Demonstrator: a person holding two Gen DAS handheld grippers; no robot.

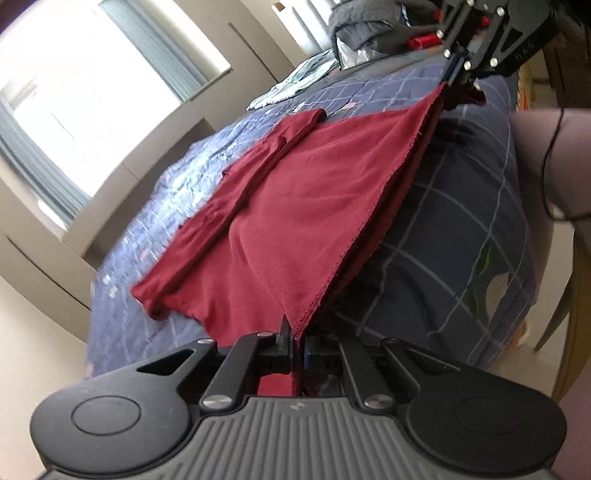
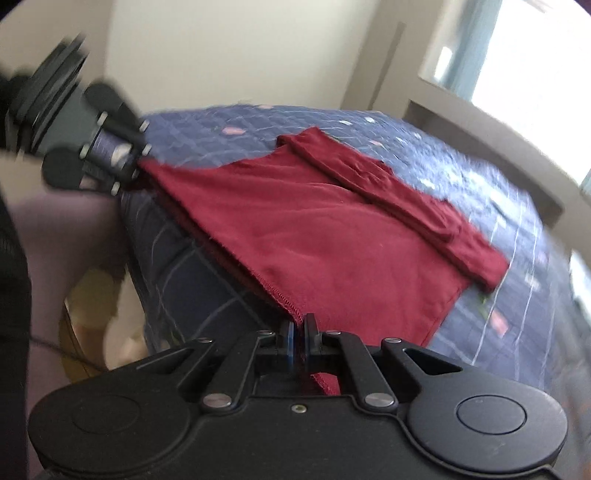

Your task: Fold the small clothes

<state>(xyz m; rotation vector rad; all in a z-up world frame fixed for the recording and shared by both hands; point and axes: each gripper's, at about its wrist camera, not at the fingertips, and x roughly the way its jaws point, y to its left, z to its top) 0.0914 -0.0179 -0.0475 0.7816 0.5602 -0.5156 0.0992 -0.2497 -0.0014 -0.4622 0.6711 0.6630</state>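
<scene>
A dark red shirt (image 1: 295,206) lies spread on a navy checked quilt (image 1: 443,236), its sleeves folded across the far part. My left gripper (image 1: 297,347) is shut on one corner of the near hem, which runs taut along the bed's edge. At the hem's other end the right gripper (image 1: 460,70) pinches the opposite corner. In the right wrist view the red shirt (image 2: 314,236) stretches away from my right gripper (image 2: 300,341), shut on its hem corner. The left gripper (image 2: 133,166) holds the far corner at upper left.
A heap of grey and pale clothes (image 1: 354,33) sits at the far end of the bed. Light blue garments (image 1: 295,81) lie beside it. A bright window (image 2: 524,55) and beige walls surround the bed. A person's mauve sleeve (image 1: 546,162) is at the right.
</scene>
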